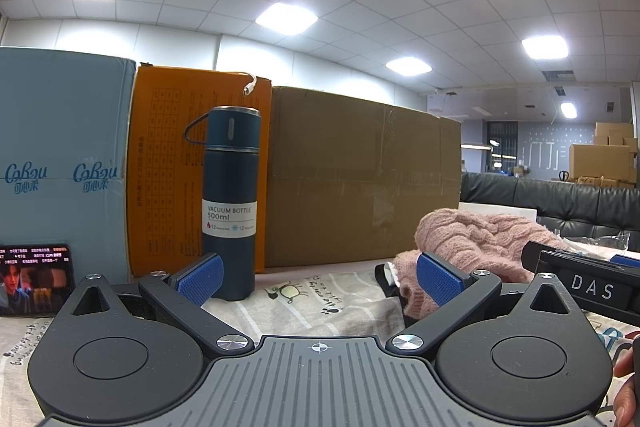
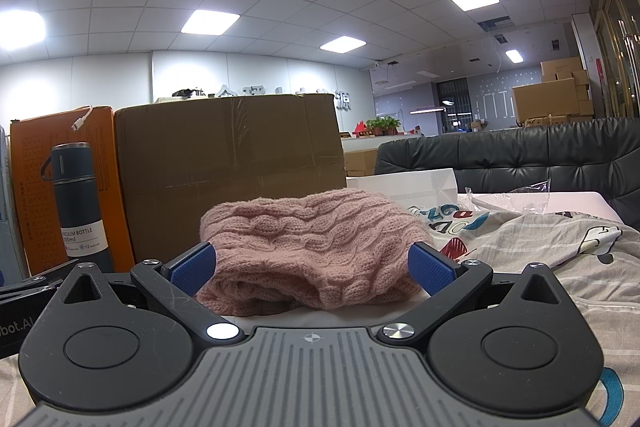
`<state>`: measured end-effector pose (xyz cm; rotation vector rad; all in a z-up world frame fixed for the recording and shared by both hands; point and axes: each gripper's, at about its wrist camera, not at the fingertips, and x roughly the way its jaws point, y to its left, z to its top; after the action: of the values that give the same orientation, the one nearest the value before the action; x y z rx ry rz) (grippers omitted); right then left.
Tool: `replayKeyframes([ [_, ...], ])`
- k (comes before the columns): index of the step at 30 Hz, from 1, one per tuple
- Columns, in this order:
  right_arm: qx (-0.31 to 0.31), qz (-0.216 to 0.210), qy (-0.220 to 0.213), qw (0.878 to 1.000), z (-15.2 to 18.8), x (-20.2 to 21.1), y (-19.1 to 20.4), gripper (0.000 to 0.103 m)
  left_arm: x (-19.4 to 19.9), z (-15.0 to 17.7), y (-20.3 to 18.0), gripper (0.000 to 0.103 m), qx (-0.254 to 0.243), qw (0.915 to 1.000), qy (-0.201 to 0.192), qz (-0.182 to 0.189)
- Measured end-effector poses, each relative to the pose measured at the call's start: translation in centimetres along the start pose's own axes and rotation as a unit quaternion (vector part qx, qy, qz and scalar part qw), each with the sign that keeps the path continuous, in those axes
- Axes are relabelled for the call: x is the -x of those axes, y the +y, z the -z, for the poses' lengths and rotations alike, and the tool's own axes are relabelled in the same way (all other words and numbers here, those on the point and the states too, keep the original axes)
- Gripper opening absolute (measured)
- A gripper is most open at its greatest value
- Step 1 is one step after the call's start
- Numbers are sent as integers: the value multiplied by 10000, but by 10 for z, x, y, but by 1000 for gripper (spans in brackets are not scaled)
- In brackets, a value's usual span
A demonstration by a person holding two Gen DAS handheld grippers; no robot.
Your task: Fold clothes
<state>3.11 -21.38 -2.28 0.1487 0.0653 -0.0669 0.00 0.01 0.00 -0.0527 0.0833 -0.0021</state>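
The left gripper (image 1: 318,277) is sitting low and level over a printed sheet (image 1: 304,303), its blue pads (image 1: 200,279) spread wide with nothing between them. A dark blue bottle (image 1: 230,203) is standing upright just beyond its left pad, in front of an orange box (image 1: 168,163) and a brown cardboard box (image 1: 360,179). The pink knitted sweater (image 2: 316,247) is lying bunched on the sheet, off to the right in the left wrist view. The right gripper (image 2: 312,269) is facing that sweater head on, jaws fully apart, the heap filling the gap between its pads (image 2: 430,269); whether they are touching the wool is unclear
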Motion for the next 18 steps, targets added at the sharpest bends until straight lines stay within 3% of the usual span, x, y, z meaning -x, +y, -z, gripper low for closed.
replayKeyframes([
  [18, 7, -1, -7, 10000, 1, -1, -1, 103, 2, -1, 0, 103, 0, 10000, -18, -10],
])
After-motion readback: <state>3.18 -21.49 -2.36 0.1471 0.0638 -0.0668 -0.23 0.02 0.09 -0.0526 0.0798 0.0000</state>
